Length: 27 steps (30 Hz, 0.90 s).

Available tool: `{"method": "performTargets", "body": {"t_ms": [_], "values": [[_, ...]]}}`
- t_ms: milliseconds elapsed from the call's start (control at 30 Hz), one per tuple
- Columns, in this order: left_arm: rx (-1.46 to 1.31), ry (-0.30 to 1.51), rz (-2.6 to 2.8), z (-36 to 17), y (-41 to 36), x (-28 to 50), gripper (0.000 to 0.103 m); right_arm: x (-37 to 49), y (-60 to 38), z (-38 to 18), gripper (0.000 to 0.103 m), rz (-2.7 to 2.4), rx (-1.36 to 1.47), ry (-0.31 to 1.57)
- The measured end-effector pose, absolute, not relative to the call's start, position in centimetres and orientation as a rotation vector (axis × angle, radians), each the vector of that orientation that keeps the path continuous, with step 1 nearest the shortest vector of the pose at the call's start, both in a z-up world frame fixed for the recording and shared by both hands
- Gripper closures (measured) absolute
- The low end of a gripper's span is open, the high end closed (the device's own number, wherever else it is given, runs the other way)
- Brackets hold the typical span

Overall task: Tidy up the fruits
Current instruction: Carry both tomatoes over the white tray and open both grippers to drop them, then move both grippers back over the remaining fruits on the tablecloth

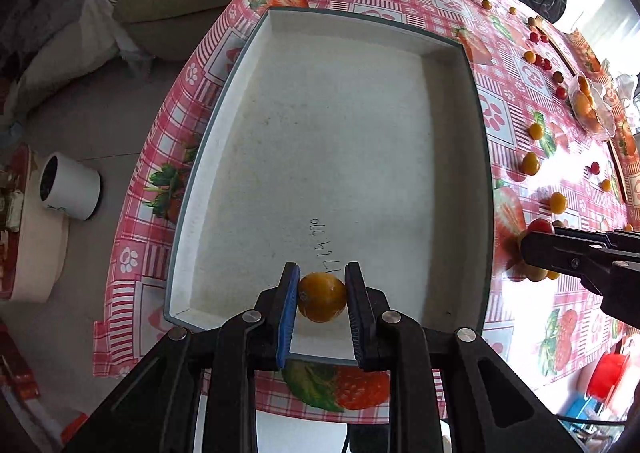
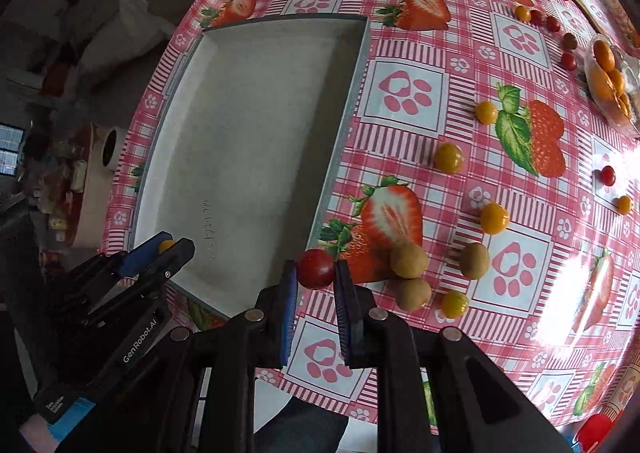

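A pink checked tablecloth printed with strawberries and paw prints (image 2: 404,93) is covering the table across both views. A white cylindrical cup with a dark inside (image 1: 70,186) is lying at the left edge on the grey floor (image 1: 116,133), and a red plastic container (image 1: 606,377) is showing at lower right.

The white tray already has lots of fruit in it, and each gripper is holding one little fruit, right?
Not quite. The white tray has no fruit lying in it yet, as the left wrist view shows. The rest holds: the left gripper pinches an orange fruit and the right gripper a red cherry tomato.
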<state>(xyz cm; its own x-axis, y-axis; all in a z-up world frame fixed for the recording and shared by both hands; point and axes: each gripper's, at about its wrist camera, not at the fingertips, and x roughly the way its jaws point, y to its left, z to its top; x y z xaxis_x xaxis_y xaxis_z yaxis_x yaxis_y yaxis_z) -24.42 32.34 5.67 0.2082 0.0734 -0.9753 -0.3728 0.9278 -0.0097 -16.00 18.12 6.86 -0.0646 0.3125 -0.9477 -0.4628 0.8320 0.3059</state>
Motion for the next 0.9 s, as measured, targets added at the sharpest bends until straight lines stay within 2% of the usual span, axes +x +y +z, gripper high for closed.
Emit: {"method": "performTargets", "body": {"t_ms": [500, 533, 567, 600, 633, 667, 700, 733, 833, 900], "values": [[-0.195, 1.394, 0.322, 2.2, 33.6, -24.6, 0.076, -15.9, 25.1, 0.6, 0.082, 0.625, -0.211, 1.626], [-0.186, 1.393, 0.327, 2.2, 33.6, -24.5, 0.063, -15.8, 25.1, 0.6, 0.082, 0.625, -0.206, 1.622], [-0.18, 1.391, 0.334, 2.1, 33.2, -24.2, 0.035, -15.8, 25.1, 0.5, 0.081, 0.626, -0.208, 1.625], [-0.17, 1.378, 0.346, 2.3, 33.2, -24.3, 0.026, -15.6, 25.4, 0.4, 0.08, 0.626, -0.21, 1.629], [-0.158, 1.359, 0.354, 2.5, 33.2, -24.3, 0.023, -15.6, 25.5, 0.3, 0.075, 0.631, -0.205, 1.633], [-0.15, 1.356, 0.35, 2.6, 33.2, -24.3, 0.023, -15.4, 25.6, 0.4, 0.06, 0.638, -0.198, 1.636], [-0.146, 1.364, 0.344, 2.6, 33.2, -24.1, 0.023, -15.2, 25.6, 0.5, 0.051, 0.634, -0.198, 1.632], [-0.141, 1.372, 0.344, 2.5, 33.2, -24.2, 0.023, -15.1, 25.6, 0.8, 0.046, 0.639, -0.185, 1.624], [-0.13, 1.379, 0.336, 2.7, 33.1, -24.0, 0.023, -14.8, 25.4, 2.2, 0.036, 0.647, -0.144, 1.599], [-0.118, 1.377, 0.331, 3.1, 33.1, -23.8, 0.023, -14.6, 24.9, 3.3, 0.035, 0.656, -0.116, 1.579]]}}
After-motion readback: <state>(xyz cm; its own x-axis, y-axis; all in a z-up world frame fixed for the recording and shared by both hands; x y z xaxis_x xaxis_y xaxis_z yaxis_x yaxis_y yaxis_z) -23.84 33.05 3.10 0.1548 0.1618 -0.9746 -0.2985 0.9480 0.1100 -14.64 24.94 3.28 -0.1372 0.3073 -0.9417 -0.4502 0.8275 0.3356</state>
